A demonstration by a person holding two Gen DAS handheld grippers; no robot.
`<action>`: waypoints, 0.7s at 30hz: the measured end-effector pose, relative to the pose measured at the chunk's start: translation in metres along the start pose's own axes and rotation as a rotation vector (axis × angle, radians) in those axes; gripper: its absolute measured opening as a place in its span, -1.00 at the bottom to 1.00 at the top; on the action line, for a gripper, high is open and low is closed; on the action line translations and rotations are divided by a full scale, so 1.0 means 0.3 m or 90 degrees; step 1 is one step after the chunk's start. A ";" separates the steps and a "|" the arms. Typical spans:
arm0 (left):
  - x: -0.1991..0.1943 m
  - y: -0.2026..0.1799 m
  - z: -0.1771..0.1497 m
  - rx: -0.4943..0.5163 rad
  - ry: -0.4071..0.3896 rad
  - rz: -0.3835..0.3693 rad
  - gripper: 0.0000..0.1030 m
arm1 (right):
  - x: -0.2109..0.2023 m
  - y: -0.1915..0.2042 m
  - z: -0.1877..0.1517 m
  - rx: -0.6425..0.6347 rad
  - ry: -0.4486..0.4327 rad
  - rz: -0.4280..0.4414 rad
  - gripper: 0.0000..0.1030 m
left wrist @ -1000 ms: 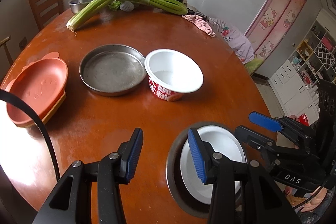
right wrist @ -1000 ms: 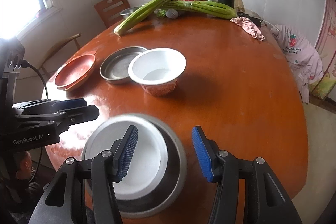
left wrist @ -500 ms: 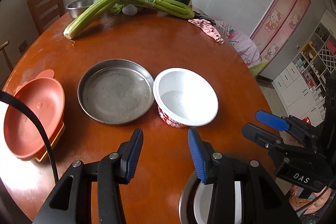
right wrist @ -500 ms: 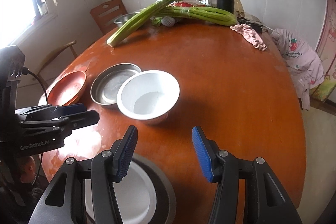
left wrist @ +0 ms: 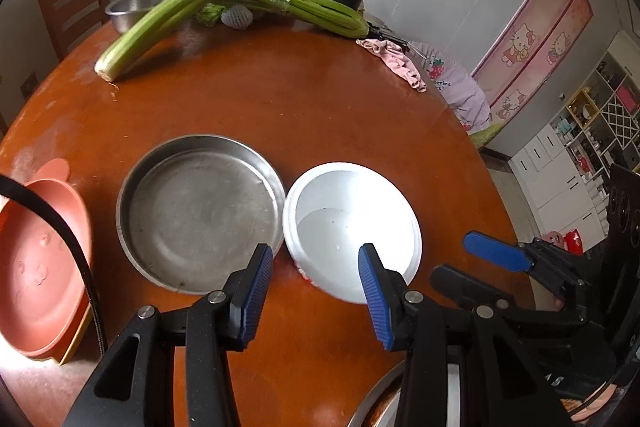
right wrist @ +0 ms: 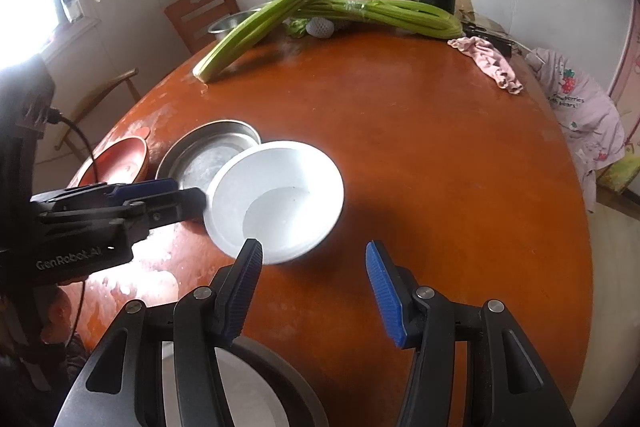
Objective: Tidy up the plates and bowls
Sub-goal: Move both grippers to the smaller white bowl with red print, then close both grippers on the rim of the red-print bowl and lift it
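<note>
both wrist views angled down, close over the table (left wrist: 304, 107), sharing the white bowl (left wrist: 352, 227)

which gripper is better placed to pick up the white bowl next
Probably the left gripper: its open fingers straddle the white bowl's near rim. The right gripper is also open, with the bowl ahead to its left.

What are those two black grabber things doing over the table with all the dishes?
A person holds a gripper in each hand. The left gripper and right gripper are both open and empty, hanging over the near side of the white bowl. The bowl sits beside a metal pan, next to an orange plate. Another dish lies below the grippers at the near edge. Nothing is picked up.
</note>
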State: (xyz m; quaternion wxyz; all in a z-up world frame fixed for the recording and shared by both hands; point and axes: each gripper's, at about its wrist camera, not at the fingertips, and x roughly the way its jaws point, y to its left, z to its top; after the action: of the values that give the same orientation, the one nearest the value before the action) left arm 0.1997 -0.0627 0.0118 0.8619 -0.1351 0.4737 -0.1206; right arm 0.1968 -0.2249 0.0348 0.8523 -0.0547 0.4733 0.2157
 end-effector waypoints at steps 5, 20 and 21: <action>0.045 0.006 0.023 -0.004 0.014 -0.019 -0.14 | 0.050 0.009 0.014 -0.008 0.020 0.001 0.11; 0.130 0.028 0.045 -0.014 0.038 -0.028 -0.14 | 0.154 0.038 0.041 -0.024 0.053 0.023 0.11; 0.135 0.026 0.045 -0.015 0.040 -0.026 -0.14 | 0.157 0.039 0.043 -0.025 0.053 0.024 0.11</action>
State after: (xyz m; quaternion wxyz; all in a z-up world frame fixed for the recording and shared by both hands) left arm 0.2328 -0.0675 -0.0157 0.8425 -0.1509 0.4988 -0.1367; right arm 0.2236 -0.1956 0.0041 0.8264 -0.0714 0.5053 0.2380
